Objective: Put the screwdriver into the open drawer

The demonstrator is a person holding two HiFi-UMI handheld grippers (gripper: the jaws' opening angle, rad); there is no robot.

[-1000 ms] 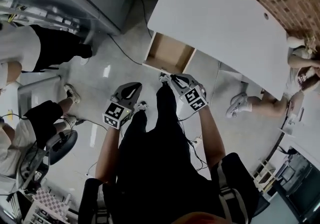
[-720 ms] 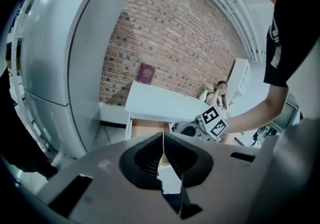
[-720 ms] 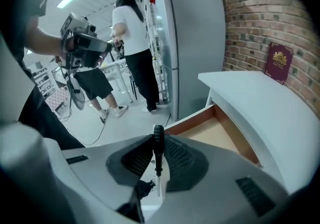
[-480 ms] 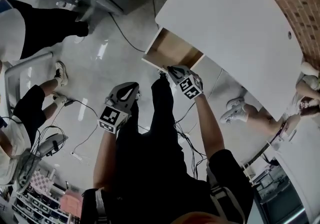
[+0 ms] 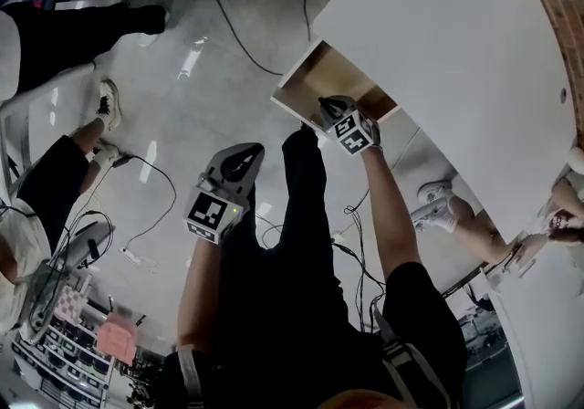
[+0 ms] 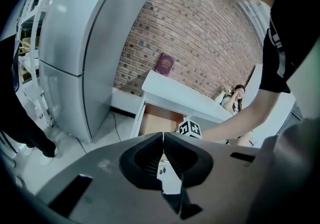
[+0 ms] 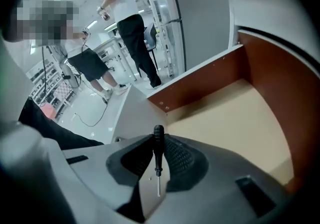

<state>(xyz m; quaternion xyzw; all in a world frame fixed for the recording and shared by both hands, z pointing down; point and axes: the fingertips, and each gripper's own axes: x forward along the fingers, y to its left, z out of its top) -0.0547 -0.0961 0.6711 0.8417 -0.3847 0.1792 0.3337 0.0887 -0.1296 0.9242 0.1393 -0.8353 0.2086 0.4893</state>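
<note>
A small screwdriver [image 7: 158,144] with a black handle and thin metal shaft stands upright between the jaws of my right gripper [image 7: 159,154], which is shut on it. This gripper [image 5: 330,109] hovers over the front part of the open wooden drawer [image 5: 315,77], whose tan floor [image 7: 235,123] looks bare. The drawer sticks out from under a white desk [image 5: 456,42]. My left gripper [image 5: 241,157] hangs lower, over the floor beside my leg, its jaws shut with nothing between them [image 6: 163,143]. It faces the drawer [image 6: 159,120] from a distance.
A tall grey cabinet [image 6: 75,58] stands left of the desk, and cables [image 5: 155,188] run over the floor. People stand or sit around [image 5: 55,179], one by the desk's right end [image 5: 438,206]. A brick wall [image 6: 200,38] backs the desk.
My right gripper has carried the screwdriver forward from the drawer's front edge to above its opening. The left gripper has stayed low beside my leg.
</note>
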